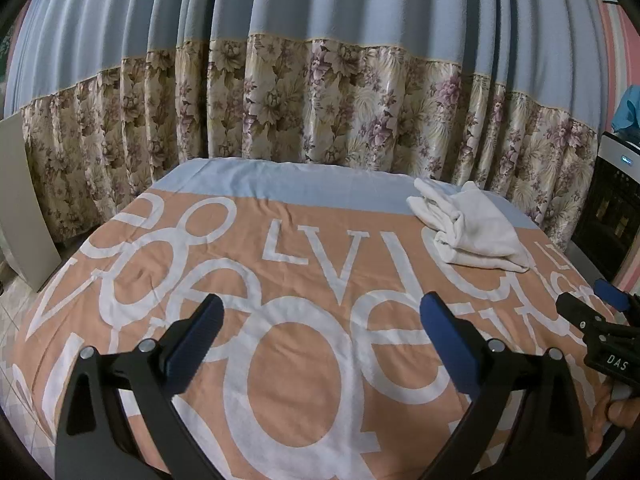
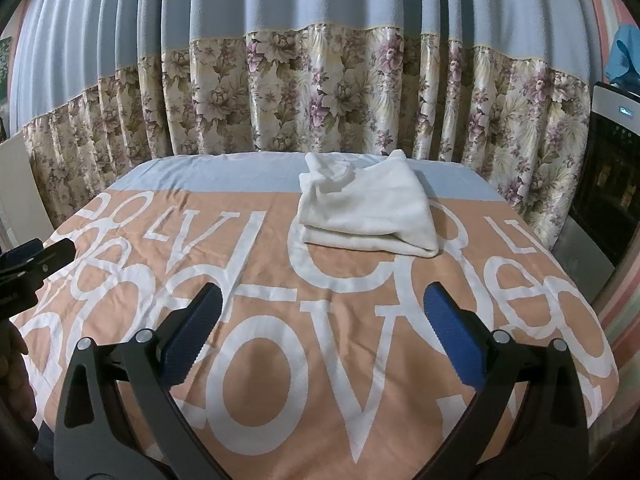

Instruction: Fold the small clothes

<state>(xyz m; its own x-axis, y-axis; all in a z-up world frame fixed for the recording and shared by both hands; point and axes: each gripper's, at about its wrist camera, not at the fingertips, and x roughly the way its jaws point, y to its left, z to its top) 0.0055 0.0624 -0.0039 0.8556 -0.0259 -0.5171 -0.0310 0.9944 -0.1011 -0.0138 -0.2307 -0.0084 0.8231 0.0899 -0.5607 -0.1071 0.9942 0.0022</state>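
A white garment (image 1: 468,228), folded into a small bundle, lies at the far right of the table on the orange cloth with white letters (image 1: 304,360). In the right wrist view the garment (image 2: 368,212) lies straight ahead, past the fingers. My left gripper (image 1: 322,308) is open and empty, low over the middle of the cloth, well short and left of the garment. My right gripper (image 2: 322,300) is open and empty, above the cloth in front of the garment. The right gripper also shows at the right edge of the left wrist view (image 1: 596,312).
A blue and floral curtain (image 1: 320,92) hangs close behind the table. A dark appliance (image 2: 612,184) stands at the right, with a blue cloth (image 2: 624,56) above it. A pale board (image 1: 24,204) leans at the left. Tiled floor (image 1: 12,320) shows beyond the table's left edge.
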